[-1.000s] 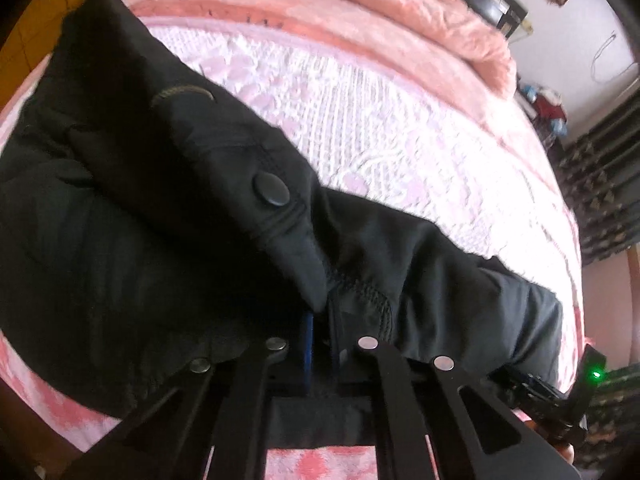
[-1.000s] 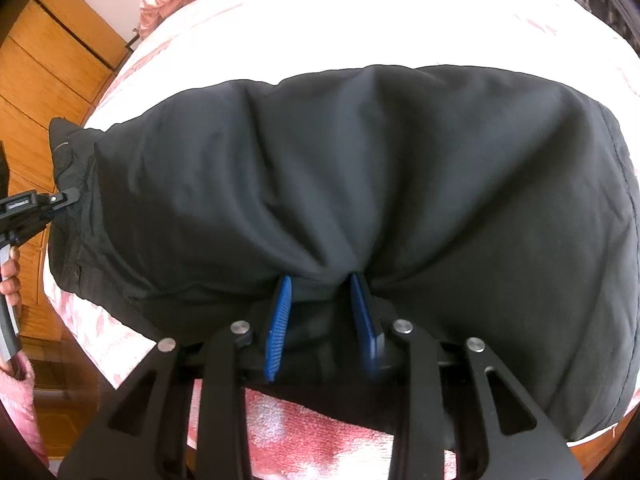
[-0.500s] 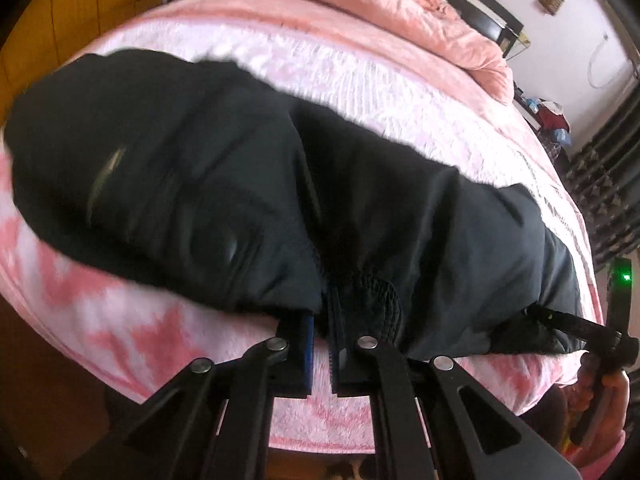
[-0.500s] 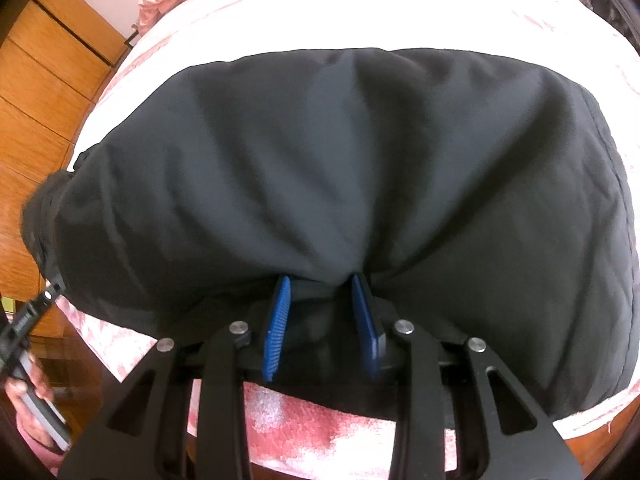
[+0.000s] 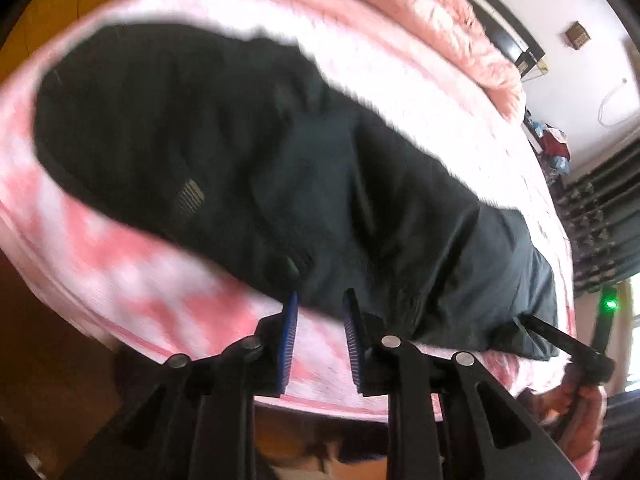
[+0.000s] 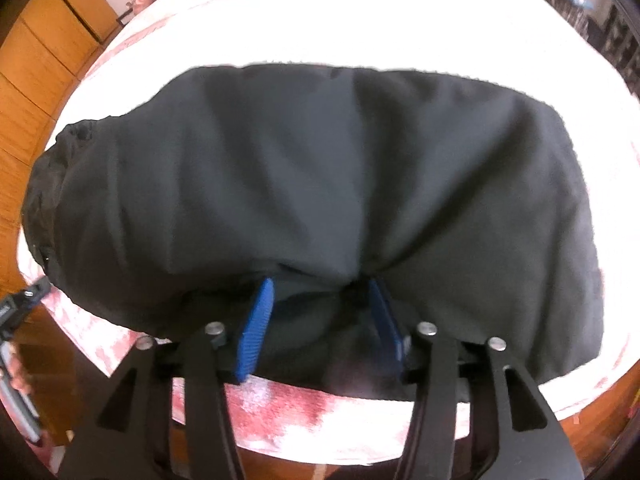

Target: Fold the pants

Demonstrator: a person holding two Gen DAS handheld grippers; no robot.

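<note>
Black pants lie folded in a long band along the near edge of a pink bed. My left gripper is open, its blue pads just off the waist end with bedsheet between them. In the right wrist view the pants fill the middle. My right gripper is open, with cloth bunched between its spread pads. The right gripper also shows in the left wrist view at the pants' far end. The left gripper shows at the left edge of the right wrist view.
A rumpled pink quilt lies along the far side of the bed. Wooden cabinets stand to the left. Dark curtains and clutter are at the far right. The bed's front edge drops off just below both grippers.
My left gripper laid the waist end down on the bed, opened and pulled back. My right gripper's pads spread wider around the bunched cloth.
</note>
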